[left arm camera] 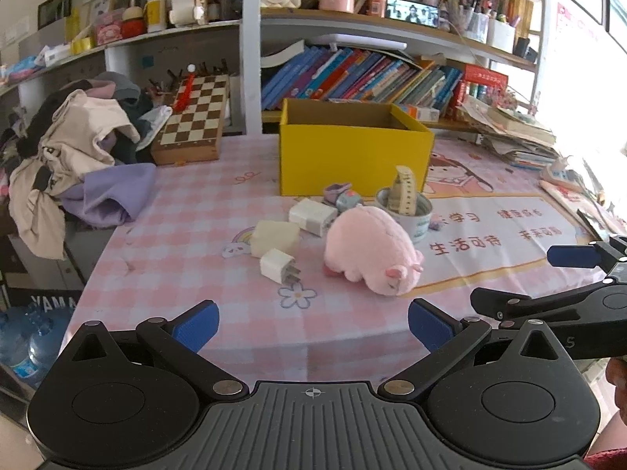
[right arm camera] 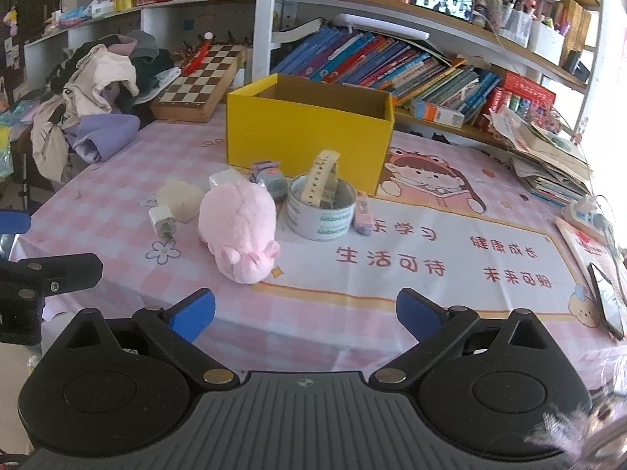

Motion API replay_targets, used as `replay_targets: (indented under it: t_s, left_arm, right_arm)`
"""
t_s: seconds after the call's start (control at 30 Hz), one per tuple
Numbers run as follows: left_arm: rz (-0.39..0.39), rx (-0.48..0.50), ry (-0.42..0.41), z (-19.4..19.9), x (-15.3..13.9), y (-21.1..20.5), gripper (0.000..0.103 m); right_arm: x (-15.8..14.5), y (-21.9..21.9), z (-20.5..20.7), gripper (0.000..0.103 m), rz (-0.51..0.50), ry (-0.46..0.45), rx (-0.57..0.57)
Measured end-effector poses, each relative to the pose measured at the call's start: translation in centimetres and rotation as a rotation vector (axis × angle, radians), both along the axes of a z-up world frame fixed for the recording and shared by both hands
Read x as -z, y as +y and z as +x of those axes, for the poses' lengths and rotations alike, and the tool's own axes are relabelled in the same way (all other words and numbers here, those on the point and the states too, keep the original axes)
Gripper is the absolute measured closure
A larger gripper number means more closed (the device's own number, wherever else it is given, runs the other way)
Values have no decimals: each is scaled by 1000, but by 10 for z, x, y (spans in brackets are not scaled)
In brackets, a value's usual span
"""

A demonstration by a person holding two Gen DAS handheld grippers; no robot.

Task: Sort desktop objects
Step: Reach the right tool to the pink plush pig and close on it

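A pink plush pig (left arm camera: pixel 372 248) (right arm camera: pixel 239 231) lies on the pink checked tablecloth (left arm camera: pixel 188 211). Left of it are a small white charger with prongs (left arm camera: pixel 279 266) (right arm camera: pixel 162 222), a cream block (left arm camera: pixel 274 237) (right arm camera: pixel 180 199) and a larger white adapter (left arm camera: pixel 312 216). A roll of tape (left arm camera: pixel 405 211) (right arm camera: pixel 321 211) holds a beige watch strap. A small purple-grey toy (left arm camera: pixel 343 196) (right arm camera: pixel 269 176) sits behind the pig. The open yellow box (left arm camera: pixel 352 152) (right arm camera: pixel 305 133) stands behind them. My left gripper (left arm camera: pixel 312 327) and right gripper (right arm camera: pixel 305 315) hover open near the table's front edge, holding nothing.
A pile of clothes (left arm camera: pixel 78 156) and a chessboard (left arm camera: pixel 196 117) lie at the back left. Bookshelves (left arm camera: pixel 372 74) rise behind the box. Stacked papers and books (right arm camera: pixel 548 160) sit at the right, with a phone (right arm camera: pixel 609 301) near the right edge. A pink eraser (right arm camera: pixel 362 213) rests beside the tape.
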State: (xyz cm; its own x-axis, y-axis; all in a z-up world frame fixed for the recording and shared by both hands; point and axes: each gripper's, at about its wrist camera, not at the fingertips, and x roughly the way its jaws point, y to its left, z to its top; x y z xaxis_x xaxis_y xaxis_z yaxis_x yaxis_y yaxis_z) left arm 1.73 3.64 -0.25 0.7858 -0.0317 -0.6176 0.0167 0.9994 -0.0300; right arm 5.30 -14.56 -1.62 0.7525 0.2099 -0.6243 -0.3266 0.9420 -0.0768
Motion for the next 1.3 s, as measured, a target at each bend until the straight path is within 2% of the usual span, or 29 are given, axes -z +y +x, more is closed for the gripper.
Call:
replay_targets:
  t_s: [0.27, 0.4, 0.5, 1.07, 1.13, 1.23, 1.3]
  left_arm:
    - [18, -53, 21, 11, 5, 13, 0]
    - [23, -71, 42, 21, 11, 18, 0]
    - [21, -84, 53, 29, 13, 23, 0]
    - [23, -145, 128, 71, 29, 30, 0]
    - [25, -146, 141, 74, 31, 29, 0]
    - [25, -148, 159, 79, 34, 29, 0]
    - [22, -150, 169, 83, 35, 29, 1]
  right_arm:
    - [2, 17, 18, 3, 2, 14, -51]
    - [7, 25, 33, 12, 5, 40, -74]
    - [10, 31, 46, 15, 5, 59, -94]
    - [37, 57, 122, 16, -16, 202, -208]
    - [42, 60, 127, 22, -14, 220, -221]
    - [48, 61, 134, 45, 2, 262, -250]
    - [49, 60, 137, 52, 12, 271, -265]
